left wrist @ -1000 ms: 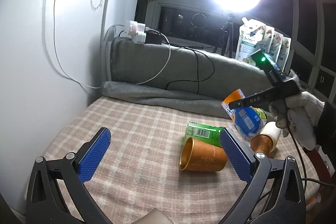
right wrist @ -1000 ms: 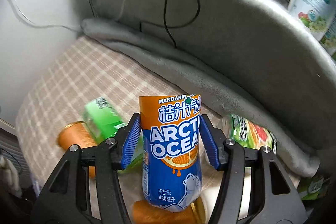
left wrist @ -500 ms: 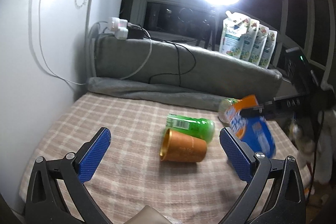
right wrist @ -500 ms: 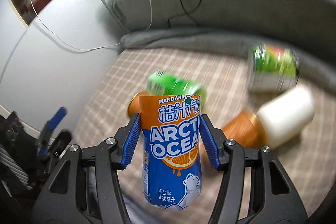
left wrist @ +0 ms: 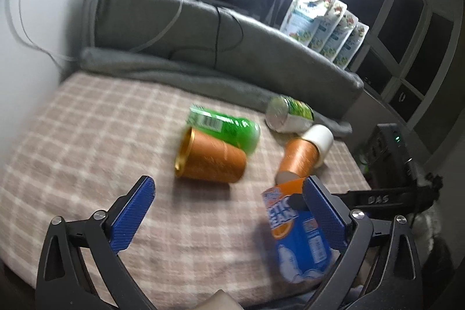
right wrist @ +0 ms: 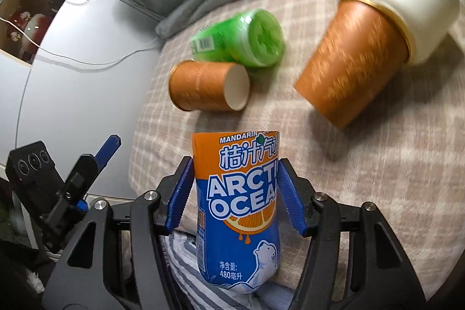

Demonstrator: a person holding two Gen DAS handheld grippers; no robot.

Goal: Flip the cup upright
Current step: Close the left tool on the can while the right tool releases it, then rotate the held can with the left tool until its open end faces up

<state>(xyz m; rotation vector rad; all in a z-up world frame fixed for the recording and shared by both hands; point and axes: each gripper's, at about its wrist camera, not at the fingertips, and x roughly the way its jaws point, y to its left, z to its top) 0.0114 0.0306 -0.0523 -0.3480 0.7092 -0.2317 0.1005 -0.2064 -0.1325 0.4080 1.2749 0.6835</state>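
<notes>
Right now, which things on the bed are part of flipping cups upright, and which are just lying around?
Job:
Arctic Ocean cup, clamped in the right gripper
orange cup on its side
orange cup with white cup inside
open left gripper

Lying about:
green bottle
green-labelled can
pouches

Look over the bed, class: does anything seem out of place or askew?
Yes. Nearly everything lies toppled: an orange paper cup on its side against a fallen green bottle, and a second orange cup tipped with a white cup in its mouth. Only the Arctic Ocean bottle, shut in the right claw, points up.
</notes>
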